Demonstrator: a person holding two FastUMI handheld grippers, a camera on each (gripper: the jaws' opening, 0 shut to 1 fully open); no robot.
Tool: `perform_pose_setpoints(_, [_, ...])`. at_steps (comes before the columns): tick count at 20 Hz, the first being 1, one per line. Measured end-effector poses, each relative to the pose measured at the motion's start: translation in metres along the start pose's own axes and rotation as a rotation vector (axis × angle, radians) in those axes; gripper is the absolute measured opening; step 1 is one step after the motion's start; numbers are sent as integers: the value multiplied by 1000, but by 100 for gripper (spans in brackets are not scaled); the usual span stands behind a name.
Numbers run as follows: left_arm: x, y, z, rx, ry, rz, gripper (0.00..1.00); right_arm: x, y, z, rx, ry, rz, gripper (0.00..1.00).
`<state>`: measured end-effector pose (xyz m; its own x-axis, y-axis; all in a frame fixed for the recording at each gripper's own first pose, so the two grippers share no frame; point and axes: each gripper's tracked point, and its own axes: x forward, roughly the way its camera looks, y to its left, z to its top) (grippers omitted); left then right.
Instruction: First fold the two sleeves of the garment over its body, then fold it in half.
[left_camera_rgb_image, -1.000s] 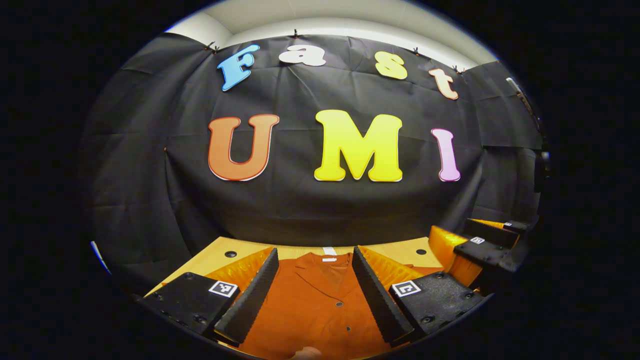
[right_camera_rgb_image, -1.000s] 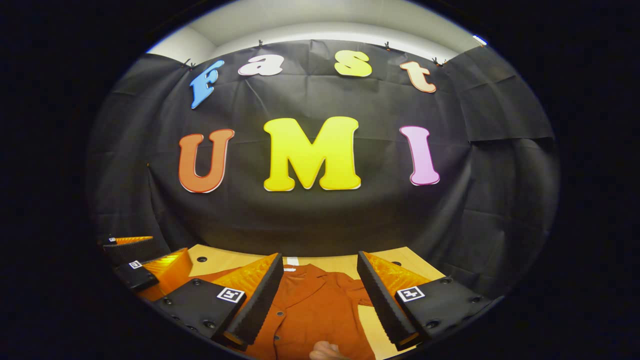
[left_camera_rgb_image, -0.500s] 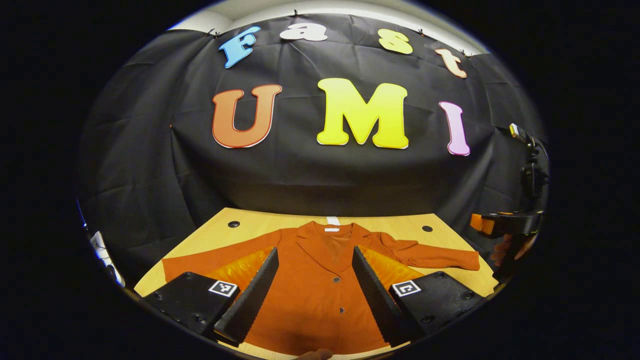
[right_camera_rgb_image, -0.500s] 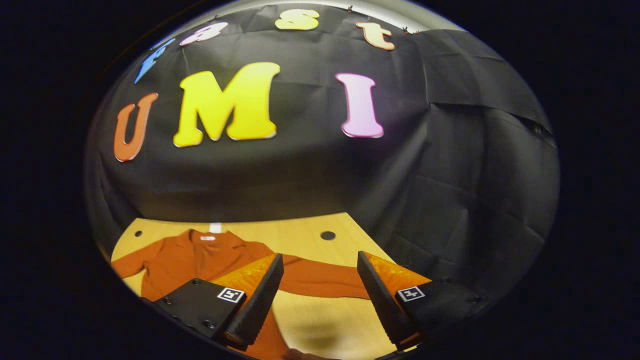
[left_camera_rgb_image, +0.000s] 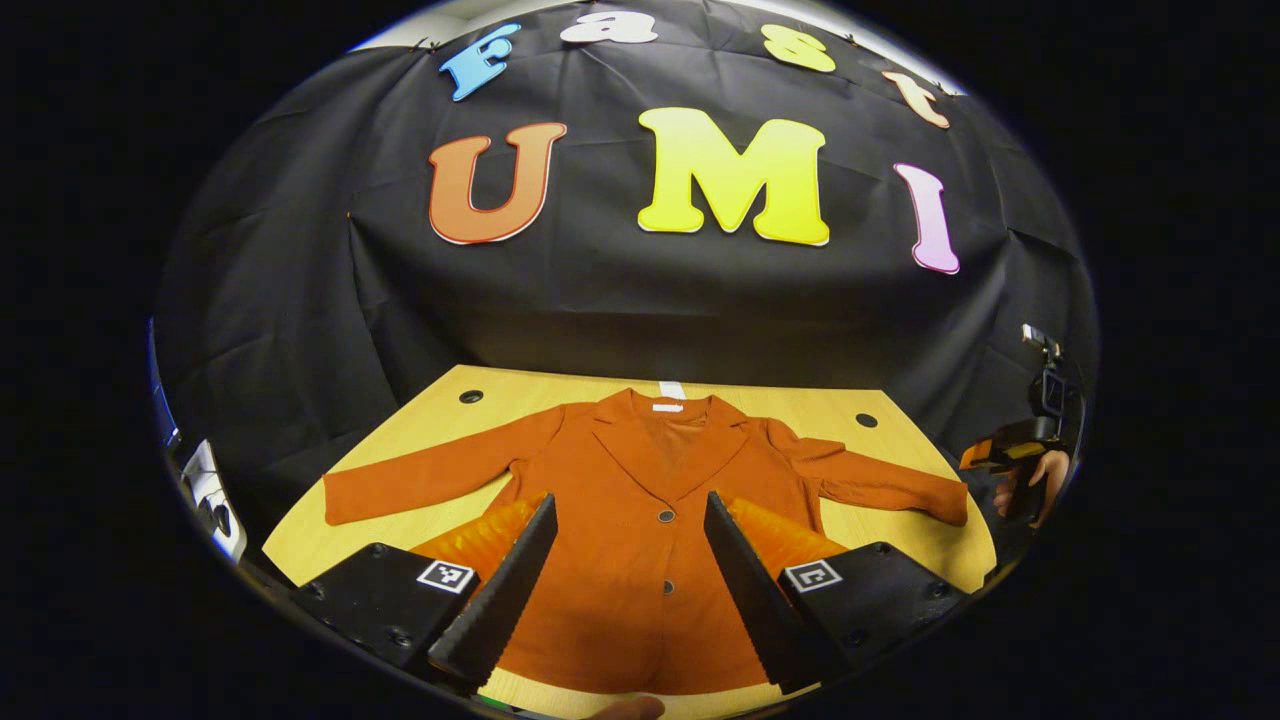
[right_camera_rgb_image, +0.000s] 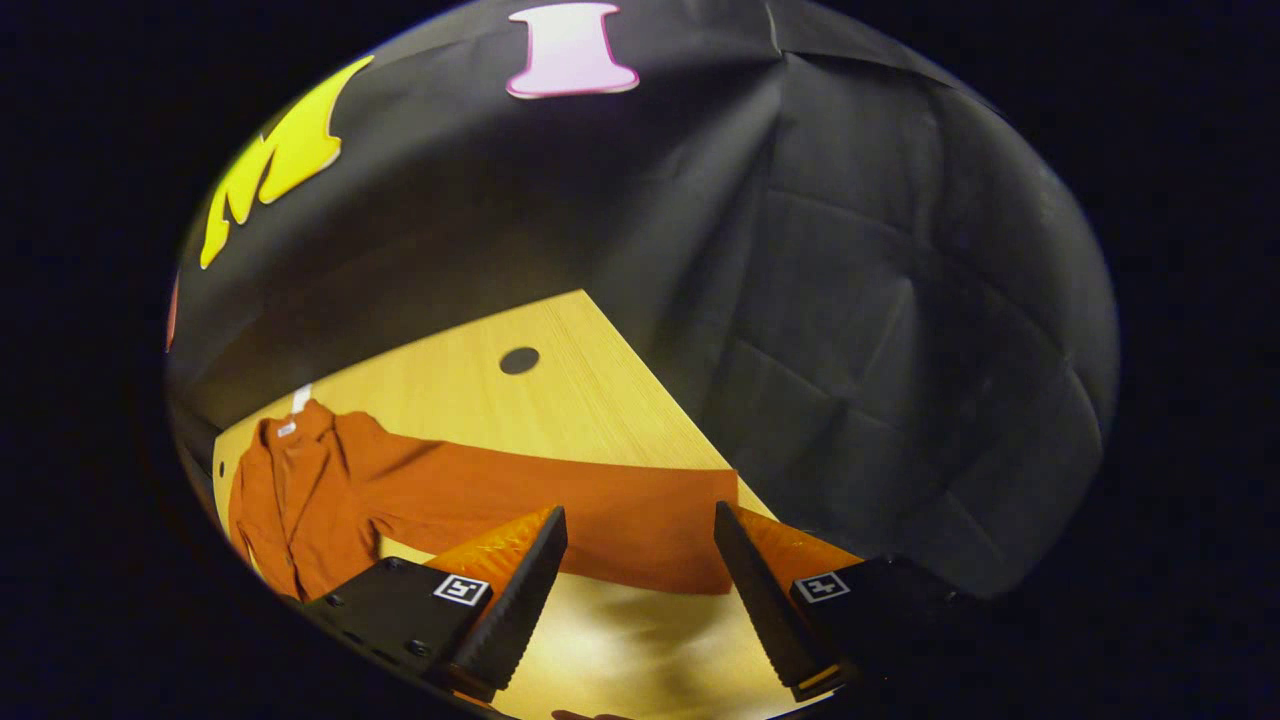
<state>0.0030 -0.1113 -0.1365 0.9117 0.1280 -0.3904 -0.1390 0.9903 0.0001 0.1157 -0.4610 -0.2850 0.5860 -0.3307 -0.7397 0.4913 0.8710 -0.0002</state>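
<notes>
Garment (left_camera_rgb_image: 640, 520): rust-orange buttoned jacket, lying flat and face up on the worktop (left_camera_rgb_image: 420, 400), collar toward the booth wall, both sleeves spread outward, none folded over the body.

Right sleeve (right_camera_rgb_image: 560, 495): stretched across the wood toward the worktop's edge; cuff end lies between the right claw's (right_camera_rgb_image: 640, 580) fingers in the right gripper view, whether touched cannot be told.

Left claw (left_camera_rgb_image: 630, 570): fingers spread, held over the jacket's lower front, pinching nothing.

Right claw: fingers spread, nothing between them pressed.

In the left gripper view, the right claw (left_camera_rgb_image: 1005, 450) and the hand (left_camera_rgb_image: 1040, 480) holding it show at the far right, beyond the sleeve's cuff.

Worktop: light wood, round dark holes (right_camera_rgb_image: 519, 360) near the back.
</notes>
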Motion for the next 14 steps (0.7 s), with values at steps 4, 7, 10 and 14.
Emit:
perform_pose_setpoints(4, [3, -7, -7, 13, 20, 20, 96, 43, -8, -44, 113, 286, 50, 94])
perform_pose_setpoints(7, [5, -10, -16, 27, 46, 28, 96, 58, -13, -41, 306, 438, 102, 93])
perform_pose_setpoints(10, [4, -9, -21, 35, 60, 40, 97, 75, -30, -38, 347, 523, 80, 92])
perform_pose_setpoints(14, [4, -3, -30, 13, 85, 64, 96, 76, -39, -41, 250, 592, 106, 86])
